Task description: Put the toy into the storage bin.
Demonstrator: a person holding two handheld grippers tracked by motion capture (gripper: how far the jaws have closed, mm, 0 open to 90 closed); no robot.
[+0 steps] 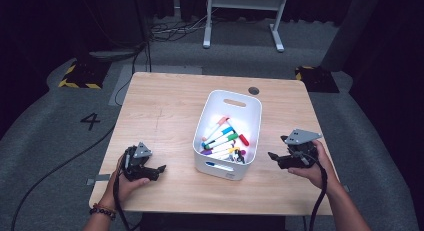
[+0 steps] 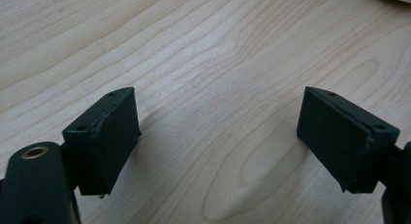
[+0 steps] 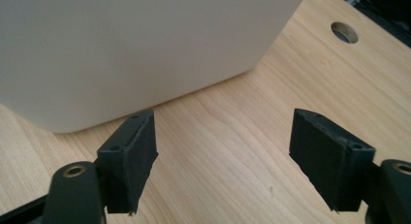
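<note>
White plastic bin [image 1: 248, 111] sits approx. mid-table, slightly right of centre, on the light wood table [image 1: 160, 111]. Rectangular w/ rounded corners; long axis runs from the person's edge toward the far edge, tilted a bit to the right at the far end. Handle slot [image 1: 234, 102] cut in the far wall. Inside: a heap of markers [image 1: 223, 139], mostly white barrels w/ coloured caps — red, blue, green, purple, yellow seen. Most lie roughly along the bin's long axis or diagonal, crossing each other. Exact count can't be told; lower ones are hidden under the top ones and by the near wall. A blue mark shows on the near wall; too small to make out.

Right gripper [image 1: 276, 158] is just right of the bin's near corner, apart from it, jaws spread wide, holding nothing. In the right gripper view [image 3: 220, 166] the bin wall [image 3: 145, 49] stands close ahead, its top cut off; a round cable hole [image 3: 344, 32] in the table shows beyond.

Left gripper [image 1: 159, 170] is near the table's front-left, well apart from the bin, pointing toward it. Jaws spread wide in the left gripper view [image 2: 218, 141], bare wood between; a sliver of the bin at the top-right corner.
</note>
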